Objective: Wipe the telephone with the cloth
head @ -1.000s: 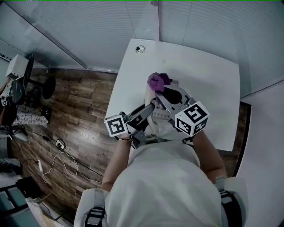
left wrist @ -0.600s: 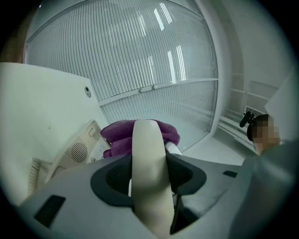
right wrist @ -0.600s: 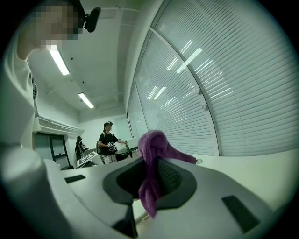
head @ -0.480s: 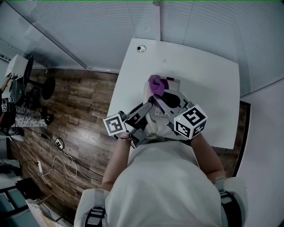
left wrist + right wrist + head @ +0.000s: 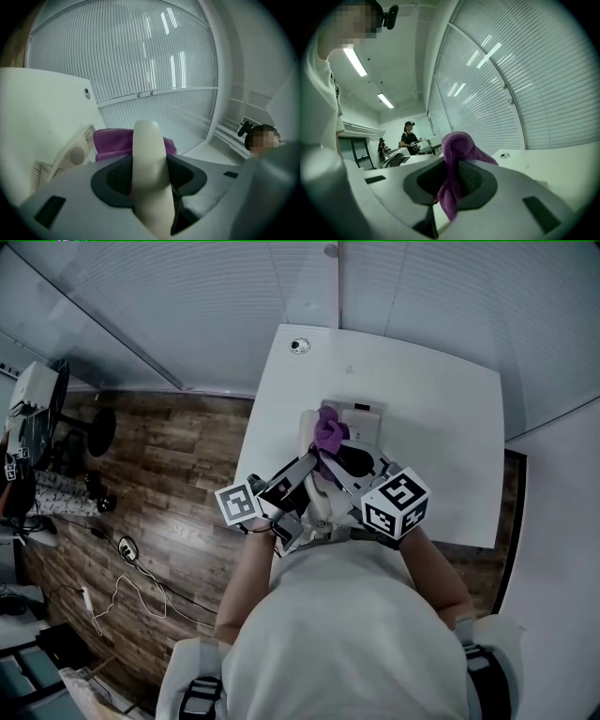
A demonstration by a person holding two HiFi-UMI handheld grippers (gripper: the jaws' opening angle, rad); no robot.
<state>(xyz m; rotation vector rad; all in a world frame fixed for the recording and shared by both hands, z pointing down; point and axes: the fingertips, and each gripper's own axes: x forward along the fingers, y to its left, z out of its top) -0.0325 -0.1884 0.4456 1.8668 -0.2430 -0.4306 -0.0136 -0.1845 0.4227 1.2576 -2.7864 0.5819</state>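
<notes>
Now left fingers (image 5: 110, 181) clamp the handset (image 5: 149, 161); right fingers (image 5: 476, 182) pinch the cloth (image 5: 458, 151); bare table (image 5: 441, 427) lies beyond.

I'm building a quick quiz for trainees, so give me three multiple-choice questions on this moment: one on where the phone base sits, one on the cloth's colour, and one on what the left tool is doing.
1. Where does the telephone base stand?
A. on the wooden floor
B. on the white table
C. on a chair

2. What colour is the cloth?
A. yellow
B. green
C. purple

3. What is the state of the left tool?
A. closed on the pale handset
B. open and empty
C. closed on the cloth

Answers:
1. B: the head view shows the base lying on the tabletop.
2. C: the cloth shows purple between the jaws of the right tool.
3. A: the left gripper view shows the handset clamped between the pads.
</notes>
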